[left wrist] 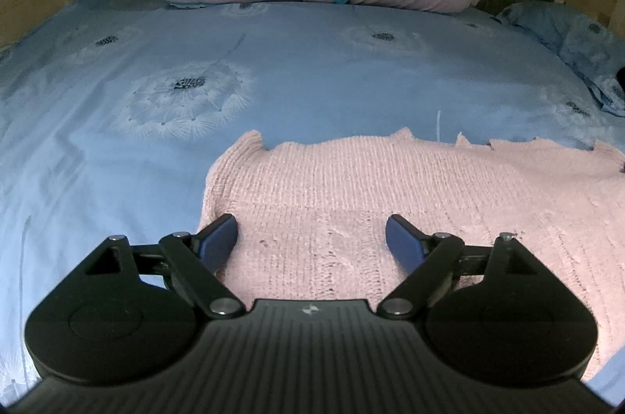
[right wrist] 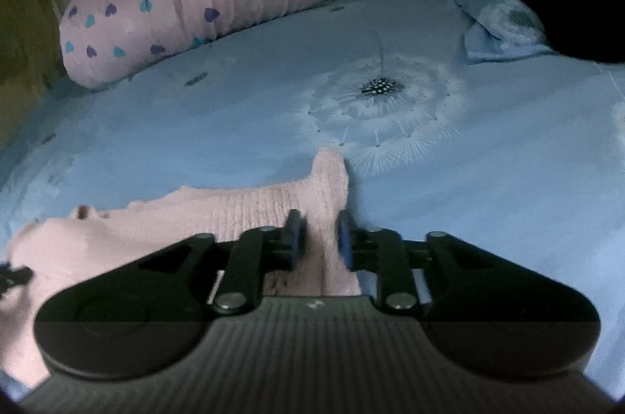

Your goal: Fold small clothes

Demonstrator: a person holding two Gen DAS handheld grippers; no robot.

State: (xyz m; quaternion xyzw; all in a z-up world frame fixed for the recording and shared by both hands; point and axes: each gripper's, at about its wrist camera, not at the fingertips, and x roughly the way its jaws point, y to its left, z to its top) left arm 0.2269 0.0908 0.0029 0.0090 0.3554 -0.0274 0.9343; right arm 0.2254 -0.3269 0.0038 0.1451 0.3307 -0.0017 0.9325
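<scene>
my right tool (right wrist: pixel 318 238) pinches the pale pink knitted garment (left wrist: pixel 351 203) at a raised corner on the blue bed sheet (left wrist: pixel 273 70); my left tool (left wrist: pixel 311 242) hangs spread over its flat edge, long axis crosswise.

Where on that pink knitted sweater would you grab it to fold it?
I'd take the pink knitted sweater at a side edge, low and from the near side. It lies flat on the blue bedsheet, so only edges offer a lip. The right gripper has such a fold between its fingers; the left gripper stands open above the middle.
</scene>
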